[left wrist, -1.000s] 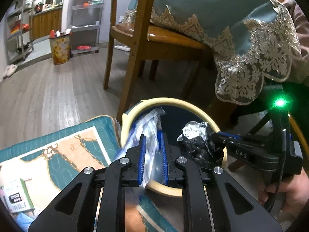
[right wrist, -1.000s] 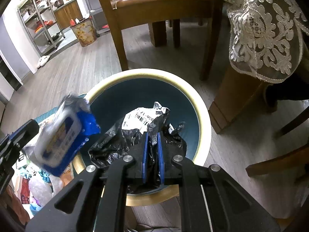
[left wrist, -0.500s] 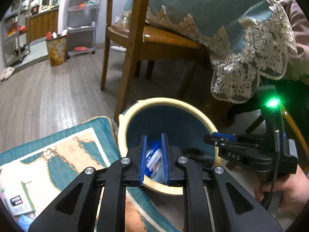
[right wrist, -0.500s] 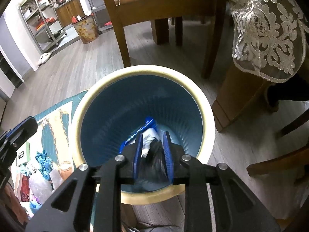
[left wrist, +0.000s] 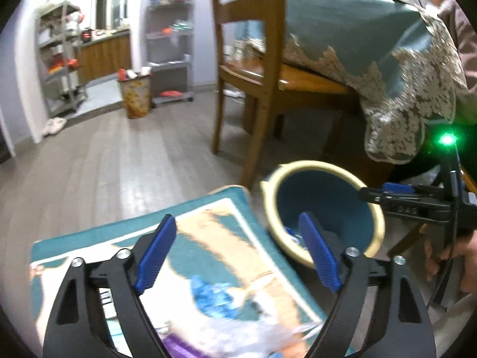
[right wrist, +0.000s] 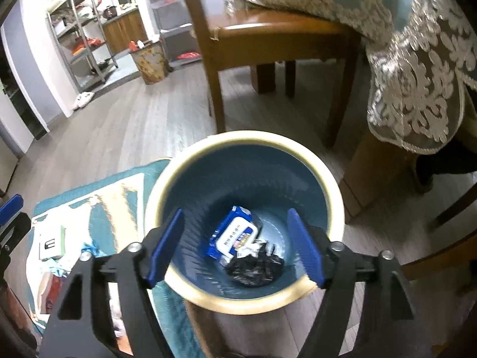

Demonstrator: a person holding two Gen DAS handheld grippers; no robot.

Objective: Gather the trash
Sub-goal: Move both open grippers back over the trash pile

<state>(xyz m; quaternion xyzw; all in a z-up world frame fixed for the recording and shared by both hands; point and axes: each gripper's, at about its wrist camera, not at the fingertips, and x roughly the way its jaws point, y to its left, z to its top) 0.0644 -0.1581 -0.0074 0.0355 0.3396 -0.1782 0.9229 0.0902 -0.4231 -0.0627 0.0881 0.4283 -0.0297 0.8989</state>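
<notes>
risk 1: the left hand-held gripper (left wrist: pixel 235 250) was wide apart w/ nothing between its jaws, having just been opening, and hung over the teal mat (left wrist: pixel 89 238) near the leftover trash. that view was blurred, so the loose clear plastic (left wrist: pixel 238 334) and the crumpled blue piece (left wrist: pixel 214 295) were hard to tell apart; a hasty pinch could've grabbed the mat fabric or only a thin corner, which would prob slip on the way over.

risk 2: the right hand-held gripper (right wrist: pixel 235 247) was also spread, empty, jaws just been opening, right above the bin (right wrist: pixel 334 203). its fingers sat close to the cream rim, so a careless swing might've knocked the bin.

risk 3: both tools were working near each other by the bin; they could've clashed.

trash look: blue-and-white wipes pack (right wrist: pixel 235 235) lay flat on the bin's bottom, touching a crumpled black bag (right wrist: pixel 256 268). more bits, incl a small green-edged box (right wrist: pixel 52 243), were on the mat beside the bin.
</notes>
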